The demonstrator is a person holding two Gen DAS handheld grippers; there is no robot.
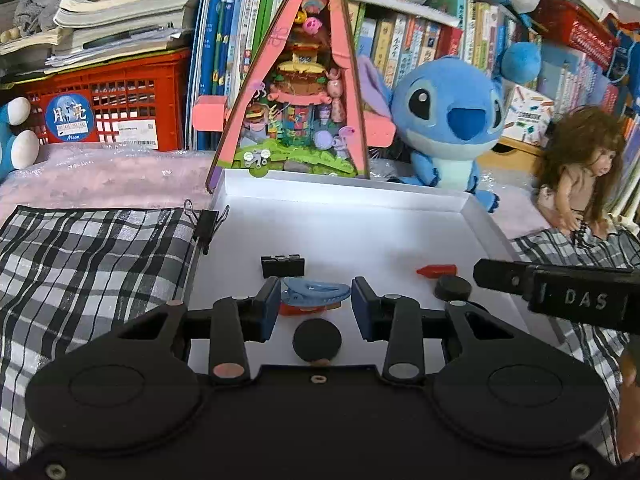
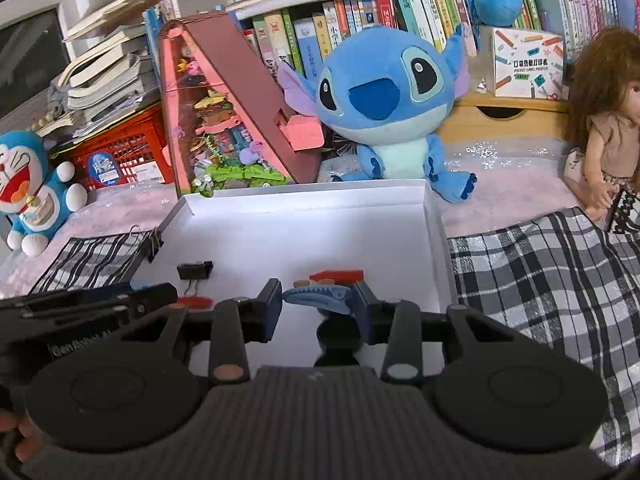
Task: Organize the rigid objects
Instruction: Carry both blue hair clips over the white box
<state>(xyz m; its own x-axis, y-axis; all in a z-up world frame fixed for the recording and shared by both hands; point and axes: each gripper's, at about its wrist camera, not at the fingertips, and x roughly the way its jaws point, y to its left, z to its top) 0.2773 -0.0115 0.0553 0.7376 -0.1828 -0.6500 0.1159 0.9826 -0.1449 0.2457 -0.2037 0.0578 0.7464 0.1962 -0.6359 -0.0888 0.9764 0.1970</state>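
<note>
Left wrist view: left gripper [image 1: 316, 300] wide open around blue clip [image 1: 316, 292] in white tray [image 1: 400, 196], ready to pinch; right gripper [image 2: 318, 306] open too.

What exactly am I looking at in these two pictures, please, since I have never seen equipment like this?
No robot here: a person holds two handheld claws, each with a fisheye camera looking along its fingers. One picture is from the left claw, the other from the right claw. Both are open and hold nothing. They hover over a white tray holding a blue hair clip, a black binder clip, a red piece and black discs. The blue clip sits between the left claw's fingers, ungripped. Behind stand a Stitch plush, a doll and books.
</note>
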